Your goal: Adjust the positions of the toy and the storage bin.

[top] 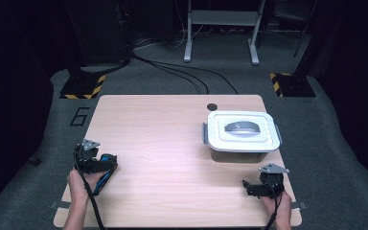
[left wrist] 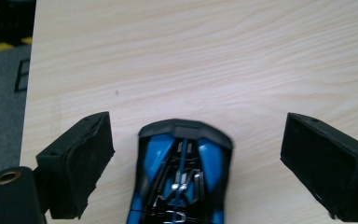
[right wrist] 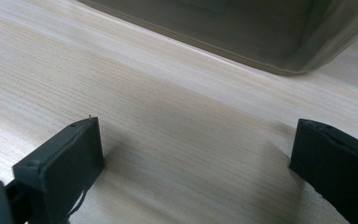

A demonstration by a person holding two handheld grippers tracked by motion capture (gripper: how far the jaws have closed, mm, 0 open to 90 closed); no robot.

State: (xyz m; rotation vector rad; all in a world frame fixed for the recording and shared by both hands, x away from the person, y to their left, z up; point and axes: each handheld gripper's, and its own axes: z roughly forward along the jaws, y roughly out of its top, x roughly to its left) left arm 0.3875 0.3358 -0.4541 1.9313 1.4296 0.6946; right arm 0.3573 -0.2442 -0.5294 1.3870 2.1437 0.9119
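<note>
Blue toy car between the spread jaws — untouched

On the desk, a toy car lies between the spread jaws of the left tongs, clear of both pads, at the desk's near left. Well apart to their right rest the right tongs, jaws wide. Just beyond those sits a lidded box, a handle on its lid.

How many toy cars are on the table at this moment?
1. The blue and black toy car lies near the table's front left edge, between the open fingers of the left gripper, untouched. The closed container could hide more.
</note>
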